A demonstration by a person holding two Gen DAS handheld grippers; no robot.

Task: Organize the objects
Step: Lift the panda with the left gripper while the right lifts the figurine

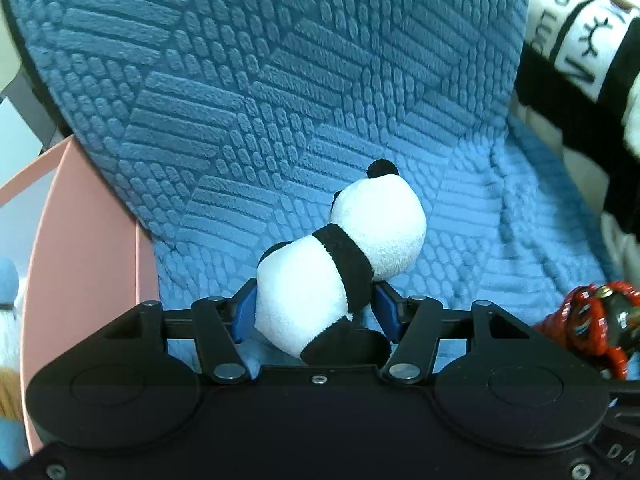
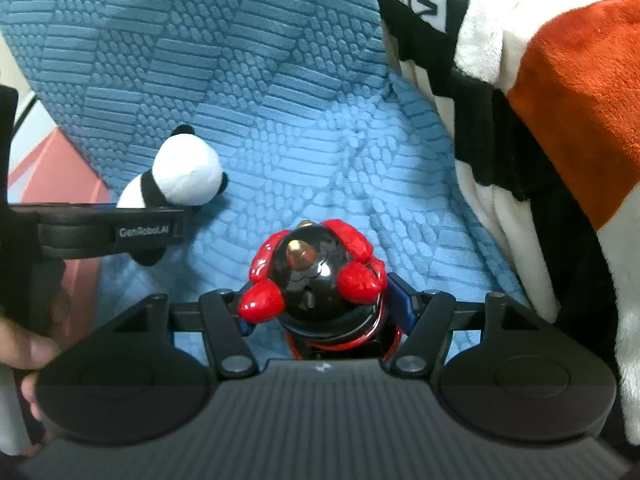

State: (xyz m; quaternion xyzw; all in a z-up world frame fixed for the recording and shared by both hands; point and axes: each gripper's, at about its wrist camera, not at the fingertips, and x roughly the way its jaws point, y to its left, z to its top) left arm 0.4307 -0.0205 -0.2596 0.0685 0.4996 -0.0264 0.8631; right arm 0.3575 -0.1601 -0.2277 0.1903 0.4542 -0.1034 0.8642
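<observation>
My left gripper is shut on a small plush panda, squeezing its white body between the blue pads just above the blue textured cushion. The panda also shows in the right wrist view, with the left gripper under it. My right gripper is shut on a glossy black and red figurine, held over the same cushion. The figurine shows at the right edge of the left wrist view.
A large white, black and orange plush leans along the right side of the cushion, also in the left wrist view. A pink rim runs along the cushion's left side. Light blue and white soft things lie beyond it.
</observation>
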